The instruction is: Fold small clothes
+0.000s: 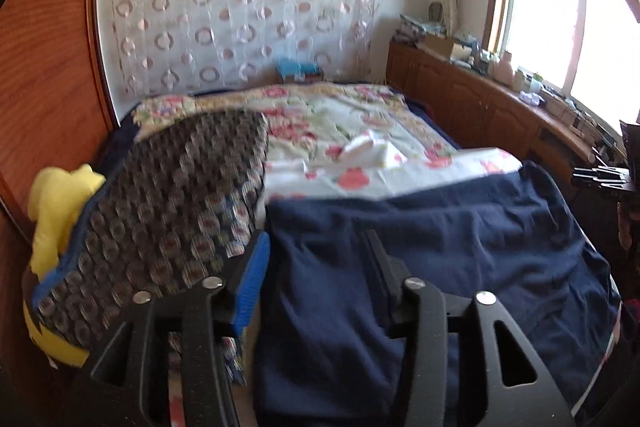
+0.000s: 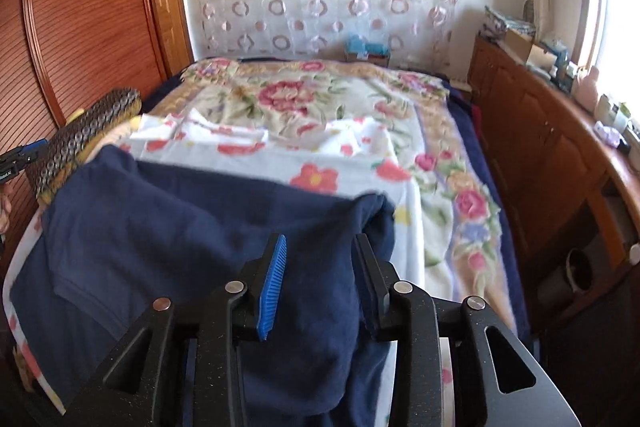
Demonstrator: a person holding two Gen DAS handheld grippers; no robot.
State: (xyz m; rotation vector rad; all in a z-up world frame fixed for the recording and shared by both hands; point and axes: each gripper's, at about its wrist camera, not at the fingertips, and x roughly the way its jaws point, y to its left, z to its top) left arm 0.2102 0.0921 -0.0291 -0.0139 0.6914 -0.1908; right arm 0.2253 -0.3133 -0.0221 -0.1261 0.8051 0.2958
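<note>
A navy blue garment [image 1: 460, 227] [image 2: 180, 219] lies spread over the near end of the bed, on a white sheet with red flowers [image 2: 280, 155]. My left gripper [image 1: 316, 237] hovers over the garment's left part; its jaws stand apart with navy cloth lying loose between them. My right gripper [image 2: 320, 239] is over the garment's right edge, jaws apart around a fold of the navy cloth, and no pad visibly presses on it. The picture is blurred near both grippers.
A floral blanket [image 1: 340, 107] [image 2: 300, 95] covers the bed. A dark patterned cushion [image 1: 168, 195] and a yellow plush toy [image 1: 56, 195] lie at the left edge by a wooden wardrobe [image 1: 48, 67]. A cluttered wooden cabinet [image 2: 540, 131] runs along the right under the window.
</note>
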